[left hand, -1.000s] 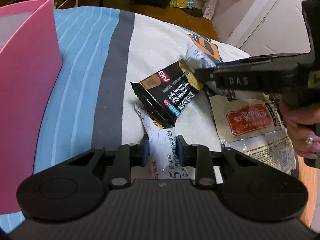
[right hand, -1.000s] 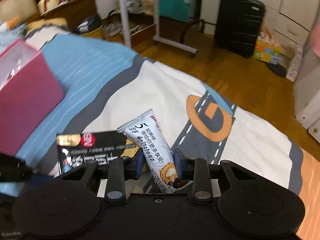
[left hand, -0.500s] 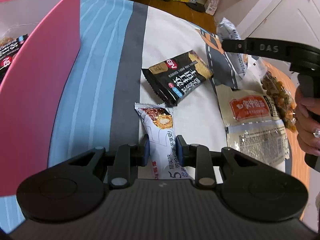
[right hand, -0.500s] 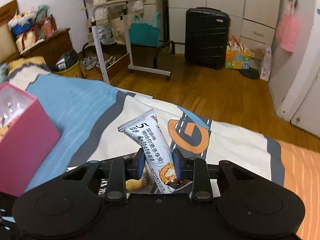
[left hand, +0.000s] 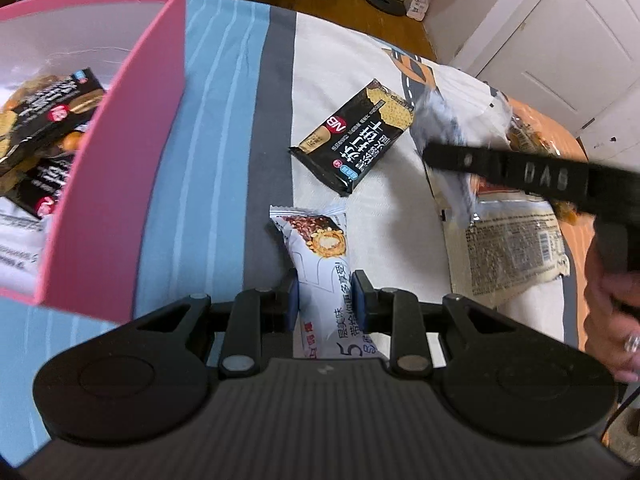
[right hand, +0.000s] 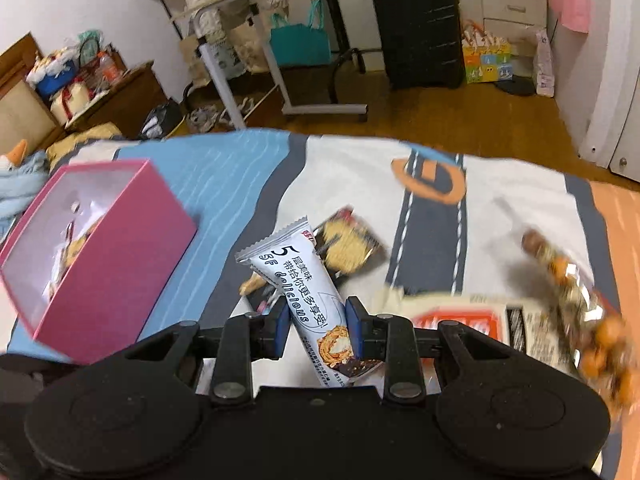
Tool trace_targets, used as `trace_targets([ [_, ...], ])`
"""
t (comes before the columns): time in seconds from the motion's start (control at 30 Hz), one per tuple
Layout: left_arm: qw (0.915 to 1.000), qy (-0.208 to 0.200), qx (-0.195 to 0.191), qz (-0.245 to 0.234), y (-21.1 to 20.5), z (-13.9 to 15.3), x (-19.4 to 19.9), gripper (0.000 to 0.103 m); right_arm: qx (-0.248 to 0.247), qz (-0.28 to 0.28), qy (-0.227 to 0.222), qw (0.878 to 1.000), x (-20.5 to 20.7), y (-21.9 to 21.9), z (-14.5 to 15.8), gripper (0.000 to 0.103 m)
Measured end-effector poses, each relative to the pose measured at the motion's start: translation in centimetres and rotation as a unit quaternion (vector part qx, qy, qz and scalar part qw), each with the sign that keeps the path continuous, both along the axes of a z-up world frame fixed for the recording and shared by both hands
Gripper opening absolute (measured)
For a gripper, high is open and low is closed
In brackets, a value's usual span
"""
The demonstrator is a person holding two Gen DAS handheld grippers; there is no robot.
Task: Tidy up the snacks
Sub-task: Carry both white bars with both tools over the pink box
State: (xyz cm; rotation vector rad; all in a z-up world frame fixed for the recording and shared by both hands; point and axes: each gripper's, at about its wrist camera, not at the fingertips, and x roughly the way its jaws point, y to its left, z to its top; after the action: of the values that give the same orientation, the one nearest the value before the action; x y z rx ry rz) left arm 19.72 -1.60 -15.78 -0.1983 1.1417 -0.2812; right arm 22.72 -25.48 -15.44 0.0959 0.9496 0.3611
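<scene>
Both grippers were loaded. The left gripper [left hand: 325, 294] pinched a white wafer-bar wrapper [left hand: 320, 256] between its blue pads, held above the striped bedspread [left hand: 224, 128] just right of the pink box [left hand: 120, 184], where black cracker packs [left hand: 44, 108] already sat. The right gripper [right hand: 316, 326] clamped a second white wafer bar [right hand: 298, 284], tilted up to the left. On the bed lay a black cracker pack [left hand: 356, 136], a beige noodle packet [left hand: 516, 248] and a blurred bag of nuts [right hand: 580, 300].

Black suitcase [right hand: 418, 30], teal bag [right hand: 300, 38], rolling table [right hand: 256, 52] on wooden floor [right hand: 460, 116]
</scene>
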Motion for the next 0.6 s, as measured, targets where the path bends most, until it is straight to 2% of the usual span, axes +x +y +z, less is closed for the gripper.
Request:
trace_targets([
  [0.1,0.9999,-0.007,0.013,-0.004,0.2,0.4,-1.1,0.026,0.01,0.005,0.002,1.0,-1.4,0.3,0.0,0.034],
  [0.3,0.9997,-0.009,0.015,-0.015,0.7,1.3,-3.3,0.026,0.0,0.027,0.013,1.0,-4.4,0.8,0.4,0.034],
  [0.6,0.9992,0.024,-0.004,-0.033,2.2,2.0,-5.9,0.026,0.0,0.048,0.03,0.998,-8.6,1.6,0.3,0.034],
])
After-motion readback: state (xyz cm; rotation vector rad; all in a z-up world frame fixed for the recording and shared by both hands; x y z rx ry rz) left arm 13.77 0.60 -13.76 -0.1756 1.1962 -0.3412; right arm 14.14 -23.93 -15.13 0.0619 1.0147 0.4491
